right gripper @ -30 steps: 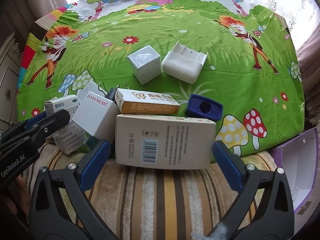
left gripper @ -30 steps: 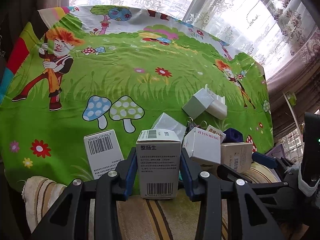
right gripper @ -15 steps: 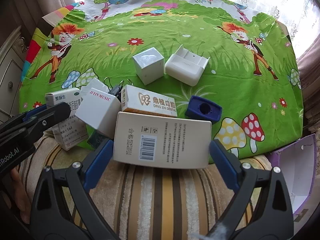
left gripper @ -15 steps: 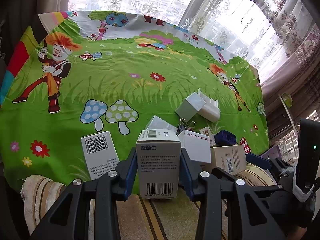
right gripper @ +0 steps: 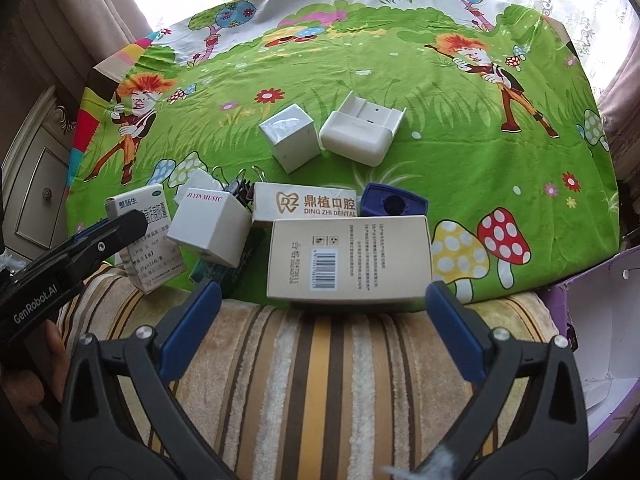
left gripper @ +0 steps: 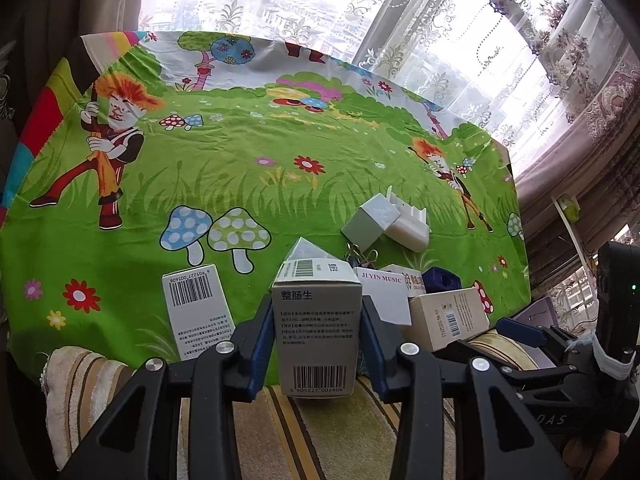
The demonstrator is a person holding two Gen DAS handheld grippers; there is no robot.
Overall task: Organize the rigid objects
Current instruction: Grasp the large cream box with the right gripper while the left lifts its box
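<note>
A white medicine box [left gripper: 317,336] was clamped upright between the blue pads of the left gripper [left gripper: 318,344], its barcode at the bottom facing the camera, at the near edge of the green cartoon cloth [left gripper: 240,168] over a striped towel [left gripper: 320,432]. A second, similar box [left gripper: 197,312] was seen lying flat on the cloth just to its left.

The jaws of the right gripper [right gripper: 320,320] were opening and stood wide apart; nothing was pressed by the pads. A beige carton [right gripper: 348,260] lay flat at the cloth's edge just ahead of them, not touched by either pad. Behind it a dental box [right gripper: 304,204] and a dark blue piece with a round hole [right gripper: 394,202] were found, touching or nearly touching it. A white box marked JIYIN MUSIC [right gripper: 210,228] was tilted beside the dental box, with binder clips [right gripper: 240,188] behind. Farther back, well apart from the cluster, a small white cube [right gripper: 291,136] and a white plastic holder [right gripper: 360,134] sat side by side.
</note>
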